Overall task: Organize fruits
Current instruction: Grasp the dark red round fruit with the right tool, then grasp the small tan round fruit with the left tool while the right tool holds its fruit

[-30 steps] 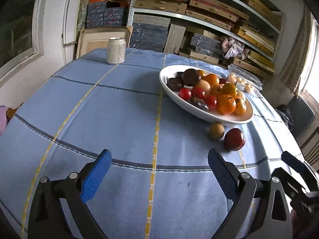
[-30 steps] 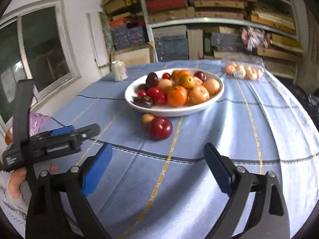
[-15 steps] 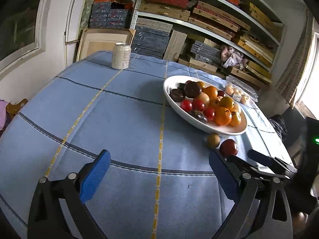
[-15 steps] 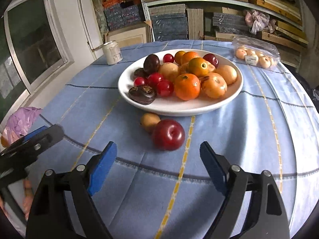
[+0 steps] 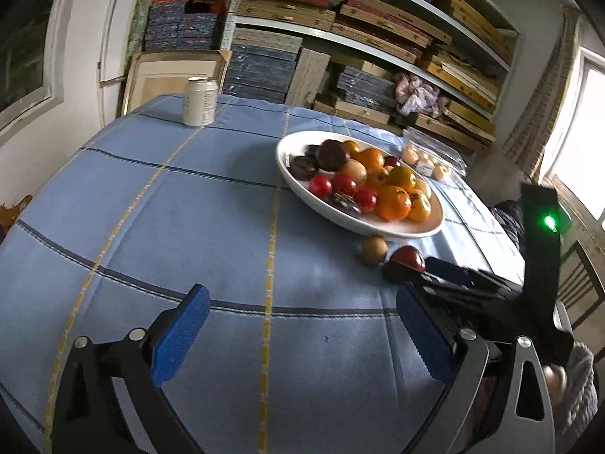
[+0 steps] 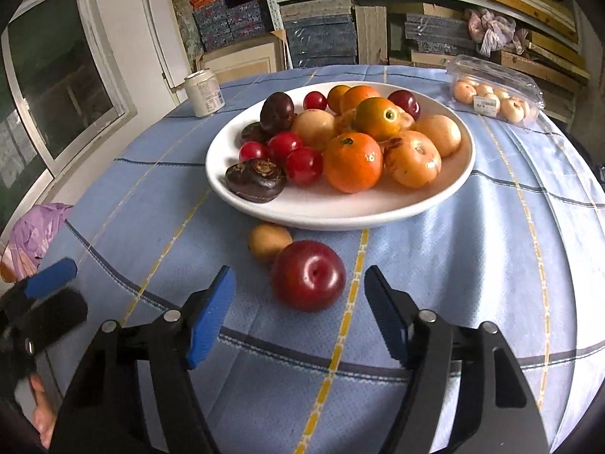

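A dark red plum [image 6: 308, 276] lies on the blue tablecloth in front of a white bowl [image 6: 321, 212] piled with oranges, red plums and dark fruits. A small brown fruit [image 6: 269, 242] touches the plum's far left side. My right gripper [image 6: 298, 280] points at the plum with its jaws closing; the plum sits just ahead of the blue pads [image 6: 211, 317], which do not touch it. In the left wrist view the right gripper [image 5: 453, 276] reaches the plum [image 5: 408, 257] from the right. My left gripper [image 5: 301, 295] hangs open over bare cloth.
A drink can [image 5: 200, 101] stands at the table's far left edge. A clear plastic box of pale fruits [image 6: 495, 94] lies at the far right, behind the bowl. A purple bag [image 6: 30, 230] lies off the table's left. Shelves of boxes fill the back wall.
My right gripper has moved forward and down until the plum lies at its fingertips, and its jaws have narrowed. The left gripper has barely shifted and stays open.
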The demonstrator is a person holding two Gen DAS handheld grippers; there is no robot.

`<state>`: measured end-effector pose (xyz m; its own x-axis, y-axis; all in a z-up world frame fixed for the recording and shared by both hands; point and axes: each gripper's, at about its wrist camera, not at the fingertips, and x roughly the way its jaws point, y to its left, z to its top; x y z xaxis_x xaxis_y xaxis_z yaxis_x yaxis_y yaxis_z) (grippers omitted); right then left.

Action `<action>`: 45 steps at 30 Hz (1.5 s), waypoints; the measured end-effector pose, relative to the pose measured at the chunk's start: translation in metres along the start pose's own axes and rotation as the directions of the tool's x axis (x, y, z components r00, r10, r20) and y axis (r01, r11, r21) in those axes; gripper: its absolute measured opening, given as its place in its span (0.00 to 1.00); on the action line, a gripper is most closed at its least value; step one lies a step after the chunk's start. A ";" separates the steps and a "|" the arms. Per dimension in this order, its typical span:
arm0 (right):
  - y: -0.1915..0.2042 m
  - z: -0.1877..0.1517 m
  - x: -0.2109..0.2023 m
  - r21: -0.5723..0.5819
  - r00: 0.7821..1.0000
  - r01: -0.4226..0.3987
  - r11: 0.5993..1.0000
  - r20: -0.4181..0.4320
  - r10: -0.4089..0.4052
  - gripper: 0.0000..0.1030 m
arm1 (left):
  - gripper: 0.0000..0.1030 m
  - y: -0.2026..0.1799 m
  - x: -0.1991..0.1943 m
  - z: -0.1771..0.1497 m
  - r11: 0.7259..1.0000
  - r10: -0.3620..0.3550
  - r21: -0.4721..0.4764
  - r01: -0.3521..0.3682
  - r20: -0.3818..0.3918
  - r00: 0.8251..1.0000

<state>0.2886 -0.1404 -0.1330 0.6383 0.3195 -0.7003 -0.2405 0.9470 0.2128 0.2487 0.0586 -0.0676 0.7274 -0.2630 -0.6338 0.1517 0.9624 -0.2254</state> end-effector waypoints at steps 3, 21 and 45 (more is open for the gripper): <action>-0.004 0.004 0.007 0.009 1.000 -0.007 1.000 -0.023 0.007 0.52 | 0.96 -0.005 0.002 -0.003 1.000 -0.001 0.022 0.001 -0.008 1.000; -0.041 -0.024 -0.084 0.103 0.984 0.000 0.995 0.179 -0.018 0.38 | 0.97 0.031 0.029 -0.006 0.990 0.031 -0.132 -0.044 -0.101 0.994; -0.099 -0.066 -0.114 0.258 0.980 -0.080 0.963 0.195 0.029 0.38 | 0.96 -0.079 0.100 0.024 0.963 0.130 0.252 -0.094 -0.132 0.983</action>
<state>0.1915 -0.2725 -0.1193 0.7611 0.3473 -0.5478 -0.0943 0.8948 0.4363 0.3260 -0.0419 -0.0958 0.6463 -0.1421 -0.7497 0.2467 0.9686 0.0291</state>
